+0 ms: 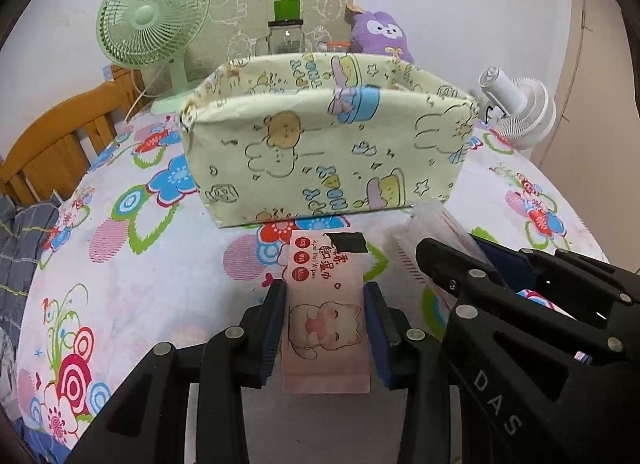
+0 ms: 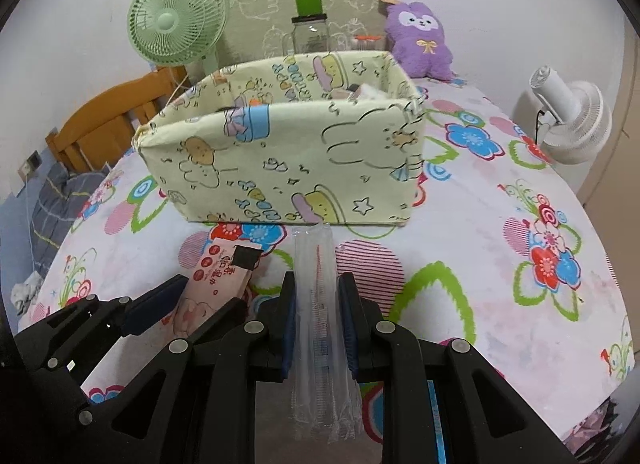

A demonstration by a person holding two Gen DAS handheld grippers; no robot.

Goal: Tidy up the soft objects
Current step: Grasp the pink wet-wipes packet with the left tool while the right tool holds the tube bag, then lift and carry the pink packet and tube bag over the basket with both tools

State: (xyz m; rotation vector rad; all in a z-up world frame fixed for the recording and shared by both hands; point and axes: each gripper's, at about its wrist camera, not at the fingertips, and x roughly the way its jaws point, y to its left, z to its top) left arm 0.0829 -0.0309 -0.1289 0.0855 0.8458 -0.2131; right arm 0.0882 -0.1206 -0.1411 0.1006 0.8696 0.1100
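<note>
My left gripper (image 1: 325,292) is shut on a pink pack of wet wipes (image 1: 326,316) with a cat drawing, held just above the flowered bedsheet. Beside it on the right, my right gripper (image 2: 318,288) is shut on a clear plastic packet (image 2: 316,296) with red stripes inside. Both point toward a pale yellow fabric storage box (image 1: 328,143) printed with bunnies, which stands just ahead with its top open. In the right wrist view the same box (image 2: 280,159) shows a few items inside, and the wipes pack (image 2: 218,280) and left gripper (image 2: 196,296) appear at lower left.
A green desk fan (image 1: 152,23) stands behind the box at the left, a glass jar (image 1: 286,37) and a purple plush (image 1: 380,33) behind it, a white fan (image 1: 520,103) at the right. A wooden bed rail (image 1: 60,131) runs along the left edge.
</note>
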